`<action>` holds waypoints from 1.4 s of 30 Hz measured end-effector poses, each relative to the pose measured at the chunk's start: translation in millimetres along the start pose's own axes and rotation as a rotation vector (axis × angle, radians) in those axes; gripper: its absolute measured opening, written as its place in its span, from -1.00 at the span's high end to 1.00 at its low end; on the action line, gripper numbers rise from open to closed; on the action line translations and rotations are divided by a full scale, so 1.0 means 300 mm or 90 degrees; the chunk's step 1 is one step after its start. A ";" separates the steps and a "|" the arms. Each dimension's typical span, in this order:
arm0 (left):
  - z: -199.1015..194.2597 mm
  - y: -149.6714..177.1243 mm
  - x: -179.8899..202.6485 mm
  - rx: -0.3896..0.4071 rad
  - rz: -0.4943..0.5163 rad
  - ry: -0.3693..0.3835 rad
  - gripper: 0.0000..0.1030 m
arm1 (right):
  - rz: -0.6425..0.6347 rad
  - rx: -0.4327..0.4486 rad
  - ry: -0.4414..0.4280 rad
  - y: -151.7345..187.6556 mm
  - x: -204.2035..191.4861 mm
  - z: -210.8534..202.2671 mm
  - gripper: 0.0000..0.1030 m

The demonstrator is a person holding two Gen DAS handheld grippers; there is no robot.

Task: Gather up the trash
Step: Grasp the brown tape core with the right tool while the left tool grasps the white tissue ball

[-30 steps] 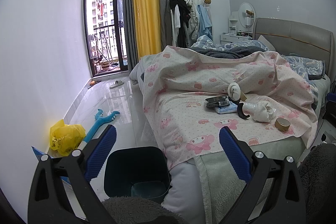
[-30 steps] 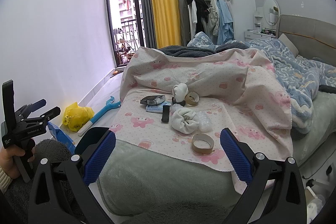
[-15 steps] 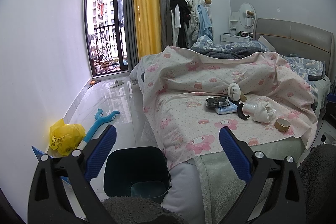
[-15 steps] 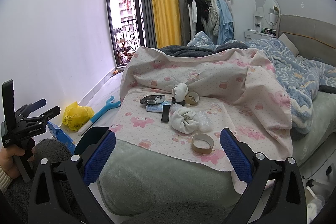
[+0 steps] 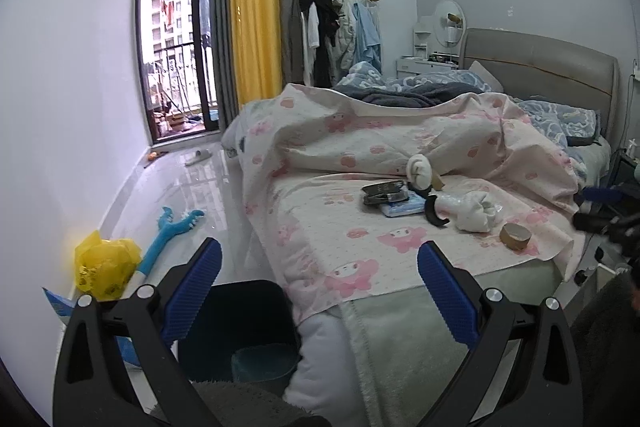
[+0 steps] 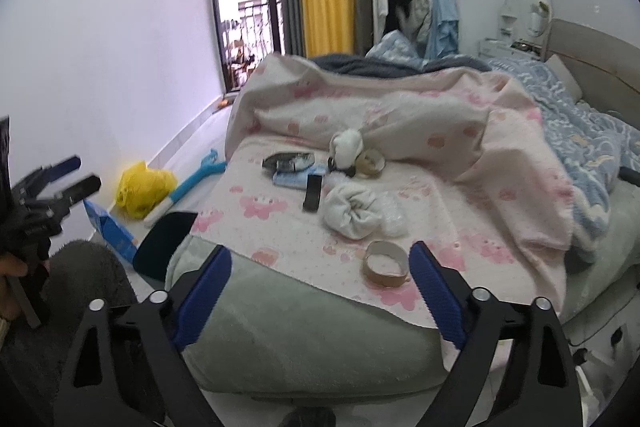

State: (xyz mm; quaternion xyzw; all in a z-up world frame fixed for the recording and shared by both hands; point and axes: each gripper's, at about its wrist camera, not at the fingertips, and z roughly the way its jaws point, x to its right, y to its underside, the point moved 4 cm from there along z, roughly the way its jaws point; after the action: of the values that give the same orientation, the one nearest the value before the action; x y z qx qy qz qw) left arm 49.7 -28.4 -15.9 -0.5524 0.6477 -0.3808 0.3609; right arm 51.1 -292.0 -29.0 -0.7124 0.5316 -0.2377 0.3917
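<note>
A bed (image 6: 304, 331) fills most of both views, and a pink patterned sheet (image 5: 360, 247) is spread over its near end. On the floor beside the bed, just below the left tool (image 5: 318, 269), a dark bin (image 5: 240, 311) is stood with its mouth open upward. A yellow bag (image 5: 105, 264) and a blue toy (image 5: 168, 235) are seen on the floor by the wall, well apart from the bed.

The trash is gathered on the sheet. A white crumpled wad (image 6: 352, 213) is lain near the middle, with a clear plastic wrapper (image 6: 394, 219) touching it. A dark flat packet (image 6: 289, 161) is rested on a light blue pack (image 6: 294, 179), and a black strap (image 6: 312, 193) is set just beside them. A second white wad (image 6: 347, 147) and a tape roll (image 6: 370, 163) are placed farther back. Nearest the right tool (image 6: 320, 281), an empty cardboard tape core (image 6: 385, 264) is lain flat.

Both tools are held wide apart at the fingers, and nothing is gripped by either. The approach step is judged to be in hand, with no item yet collected. For the next move, the right tool would probably need to be lowered over the tape core so that its rim is taken between the fingers, then carried to the bin.
</note>
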 end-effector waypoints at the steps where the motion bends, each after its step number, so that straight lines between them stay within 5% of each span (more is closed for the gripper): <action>1: 0.006 -0.007 0.009 -0.001 0.000 0.005 -0.94 | -0.003 -0.007 -0.005 0.005 0.004 0.017 -0.72; 16: 0.188 -0.062 0.179 -0.044 0.017 0.125 -0.89 | -0.032 -0.069 -0.007 0.035 0.155 0.278 -0.57; 19: 0.234 -0.079 0.206 -0.059 0.020 0.148 -0.66 | -0.036 -0.082 -0.013 0.044 0.186 0.328 -0.50; 23: 0.298 -0.099 0.253 -0.078 0.028 0.186 -0.65 | -0.044 -0.111 -0.026 0.069 0.215 0.393 -0.36; 31: 0.390 -0.096 0.370 -0.107 0.060 0.264 -0.62 | -0.058 -0.132 -0.035 0.091 0.231 0.432 0.07; 42: 0.516 -0.083 0.509 -0.153 0.081 0.318 -0.40 | -0.002 -0.101 -0.061 0.081 0.303 0.382 0.11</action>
State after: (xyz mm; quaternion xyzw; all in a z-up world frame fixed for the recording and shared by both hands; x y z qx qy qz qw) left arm 178.5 -196.8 -70.5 -0.4383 0.7906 -0.4024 0.1450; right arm 152.9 -345.8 -122.3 -0.7523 0.5285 -0.1613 0.3588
